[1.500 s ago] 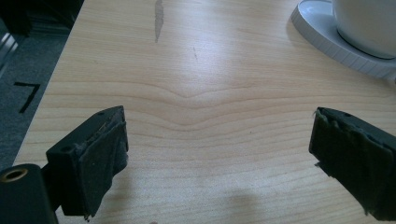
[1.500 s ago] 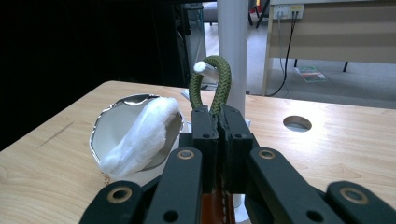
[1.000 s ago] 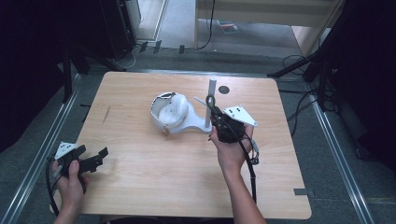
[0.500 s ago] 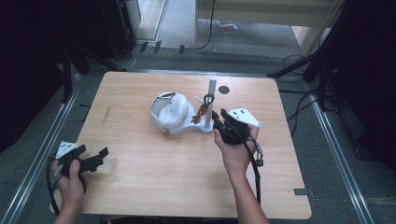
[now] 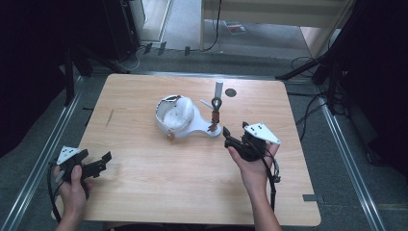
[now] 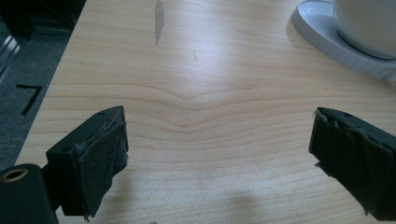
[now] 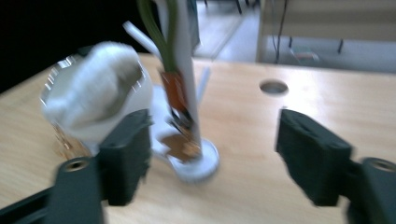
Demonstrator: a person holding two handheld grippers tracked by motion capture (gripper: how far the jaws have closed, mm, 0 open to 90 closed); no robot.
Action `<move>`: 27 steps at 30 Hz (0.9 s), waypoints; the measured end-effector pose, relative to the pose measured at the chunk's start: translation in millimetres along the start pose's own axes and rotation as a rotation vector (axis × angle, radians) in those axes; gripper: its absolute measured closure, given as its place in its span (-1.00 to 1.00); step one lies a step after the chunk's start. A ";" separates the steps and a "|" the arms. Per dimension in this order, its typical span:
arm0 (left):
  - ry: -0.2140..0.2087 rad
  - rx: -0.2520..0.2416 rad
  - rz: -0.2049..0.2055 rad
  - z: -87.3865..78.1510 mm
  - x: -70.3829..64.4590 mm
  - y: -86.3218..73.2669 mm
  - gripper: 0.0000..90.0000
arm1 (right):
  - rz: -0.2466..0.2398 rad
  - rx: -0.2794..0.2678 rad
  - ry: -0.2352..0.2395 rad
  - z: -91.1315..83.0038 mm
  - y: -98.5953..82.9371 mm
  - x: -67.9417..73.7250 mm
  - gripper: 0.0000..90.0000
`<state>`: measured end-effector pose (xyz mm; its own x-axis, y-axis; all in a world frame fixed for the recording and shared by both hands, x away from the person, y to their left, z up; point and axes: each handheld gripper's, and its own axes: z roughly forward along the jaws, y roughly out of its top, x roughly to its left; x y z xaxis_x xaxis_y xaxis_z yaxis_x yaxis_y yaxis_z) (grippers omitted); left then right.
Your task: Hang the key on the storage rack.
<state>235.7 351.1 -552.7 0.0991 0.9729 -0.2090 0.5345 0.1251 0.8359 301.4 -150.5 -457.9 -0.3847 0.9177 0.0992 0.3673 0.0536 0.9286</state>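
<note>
A white stand sits mid-table: a flat base carrying a white bowl-like cup and an upright post. A small orange-brown piece hangs beside the post, down to its round foot. My right gripper is open just right of that foot and holds nothing. In the right gripper view, the open right gripper frames the blurred post and cup. My left gripper stands open near the front left corner. In its own view the left gripper is over bare wood, and the base rim lies far off.
A round dark hole lies in the wooden table behind the post. A dark streak marks the wood at left. Metal rails, cables and dark stands surround the table.
My right gripper has drawn back from the post toward the near edge, and the orange-brown piece now shows clear of it. The left gripper has stayed put.
</note>
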 end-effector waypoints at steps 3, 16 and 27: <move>0.001 -0.001 0.000 -0.1 0.0 0.0 -0.88 | -0.001 0.026 -0.026 -2.1 -6.3 -3.4 -0.71; -0.001 0.002 0.005 -0.4 -0.3 0.0 -0.88 | 0.025 0.054 -0.034 -18.9 -30.5 -30.5 -1.00; -0.001 -0.008 0.012 -0.9 -1.3 -0.4 -0.88 | 0.037 0.083 -0.112 -33.8 -60.1 -64.2 -1.00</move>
<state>234.6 350.0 -552.3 0.1062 0.9741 -0.1994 0.5267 0.1150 0.8422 275.5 -226.0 -507.9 -0.2742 0.9576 0.0879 0.4500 0.0470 0.8918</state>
